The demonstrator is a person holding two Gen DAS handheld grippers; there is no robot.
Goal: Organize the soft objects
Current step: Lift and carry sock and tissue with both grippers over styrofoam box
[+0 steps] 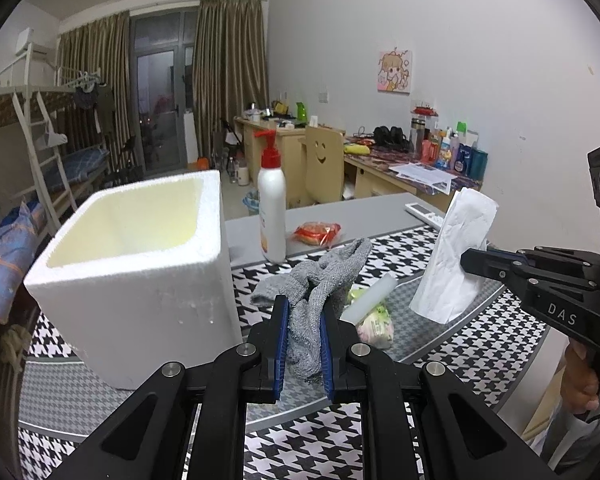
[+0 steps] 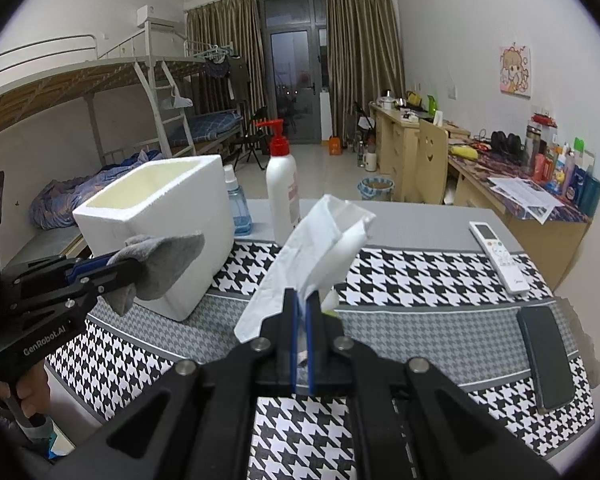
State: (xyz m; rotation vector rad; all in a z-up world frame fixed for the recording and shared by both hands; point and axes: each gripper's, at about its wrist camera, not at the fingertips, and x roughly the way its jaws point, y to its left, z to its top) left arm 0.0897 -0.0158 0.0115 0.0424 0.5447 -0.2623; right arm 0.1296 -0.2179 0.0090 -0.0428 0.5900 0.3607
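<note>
- Foam box (image 1: 132, 280), ahead-left of both jaws, looks empty: nothing is stowed yet.
- Left gripper (image 1: 304, 344) clenches the grey cloth (image 1: 320, 280); right gripper (image 2: 302, 320) pinches the white tissue (image 2: 312, 240), both lifted clear of the table (image 2: 420, 336).
- A lotion bottle (image 1: 272, 208) beyond and a snack packet (image 1: 374, 320) below remain; neither blocks the box.

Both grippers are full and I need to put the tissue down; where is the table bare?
Bare houndstooth cloth lies between the white remote control and the black phone. It is crowded around the white foam box and white pump bottle.
</note>
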